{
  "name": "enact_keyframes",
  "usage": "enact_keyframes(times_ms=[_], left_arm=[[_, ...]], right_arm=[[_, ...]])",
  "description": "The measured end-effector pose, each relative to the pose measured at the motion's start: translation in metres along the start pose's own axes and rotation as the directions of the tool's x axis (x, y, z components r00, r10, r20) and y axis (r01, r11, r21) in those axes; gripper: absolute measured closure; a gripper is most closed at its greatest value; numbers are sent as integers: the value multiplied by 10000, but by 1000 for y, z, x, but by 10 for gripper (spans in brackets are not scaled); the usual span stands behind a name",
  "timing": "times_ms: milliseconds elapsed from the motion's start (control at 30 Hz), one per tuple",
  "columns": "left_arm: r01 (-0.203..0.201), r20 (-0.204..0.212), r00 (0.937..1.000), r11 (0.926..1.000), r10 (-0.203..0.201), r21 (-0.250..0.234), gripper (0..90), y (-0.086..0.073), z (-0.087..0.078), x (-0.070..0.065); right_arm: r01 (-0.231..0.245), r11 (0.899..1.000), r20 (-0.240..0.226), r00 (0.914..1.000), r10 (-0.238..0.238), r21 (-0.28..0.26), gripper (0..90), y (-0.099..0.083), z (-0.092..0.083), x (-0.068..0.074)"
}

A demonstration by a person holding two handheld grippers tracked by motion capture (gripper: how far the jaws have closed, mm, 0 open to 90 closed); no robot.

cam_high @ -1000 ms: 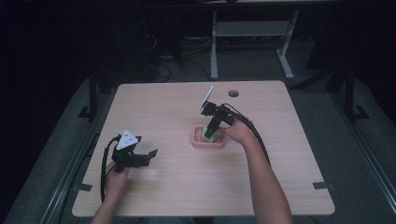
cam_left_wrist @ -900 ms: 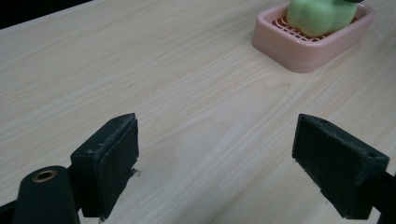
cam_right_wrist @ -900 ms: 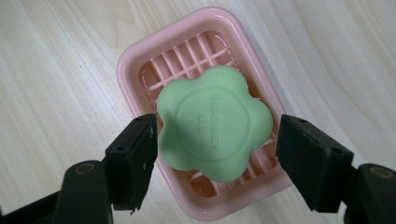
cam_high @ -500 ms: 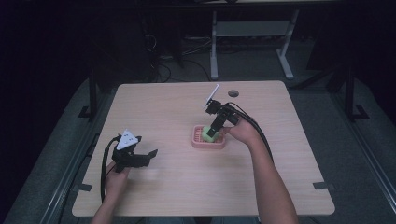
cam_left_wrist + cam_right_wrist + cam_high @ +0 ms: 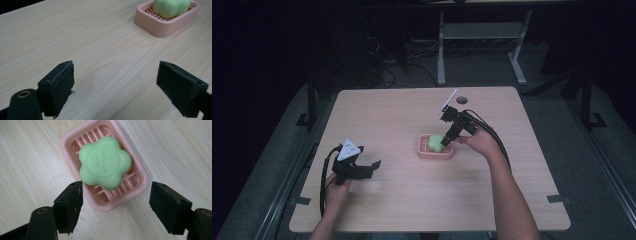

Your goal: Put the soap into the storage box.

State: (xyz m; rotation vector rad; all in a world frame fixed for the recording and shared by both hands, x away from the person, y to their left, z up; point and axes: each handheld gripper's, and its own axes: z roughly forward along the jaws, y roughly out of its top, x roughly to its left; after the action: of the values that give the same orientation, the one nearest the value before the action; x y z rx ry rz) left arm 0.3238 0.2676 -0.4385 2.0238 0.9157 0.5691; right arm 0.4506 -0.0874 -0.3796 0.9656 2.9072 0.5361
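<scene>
One flower-shaped green soap (image 5: 105, 163) lies in the ribbed pink plastic dish (image 5: 140, 173). Right gripper (image 5: 115, 206) jaws have just parted, empty; left gripper (image 5: 115, 87) gapes over woodgrain table (image 5: 75, 37).

Raised lettering is seen stamped in a round field on the green soap (image 5: 105, 162), but it cannot be read clearly.

Soap (image 5: 105, 163) in soap dish (image 5: 136, 171) mid-table (image 5: 387, 115); right gripper (image 5: 447, 142) just above it, left gripper (image 5: 369, 167) well left.
</scene>
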Motion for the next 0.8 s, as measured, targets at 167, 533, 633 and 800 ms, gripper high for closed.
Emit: enact_keyframes(times_ms=[167,533,633,800], left_arm=[[16,3,10000,10000,-16,13,144,0,0,0],[-2,1,10000,10000,2,36,144,0,0,0],[-40,9,10000,10000,40,49,143,0,0,0],[-24,11,10000,10000,24,32,144,0,0,0]], right_arm=[[-24,10000,10,10000,24,-22,265,-6,-4,-2],[-75,10000,74,9999,75,10,266,-18,-10,-4],[-128,9999,116,9999,126,95,266,-21,-11,-5],[-98,9999,168,9998,98,-20,266,-25,-15,-5]])
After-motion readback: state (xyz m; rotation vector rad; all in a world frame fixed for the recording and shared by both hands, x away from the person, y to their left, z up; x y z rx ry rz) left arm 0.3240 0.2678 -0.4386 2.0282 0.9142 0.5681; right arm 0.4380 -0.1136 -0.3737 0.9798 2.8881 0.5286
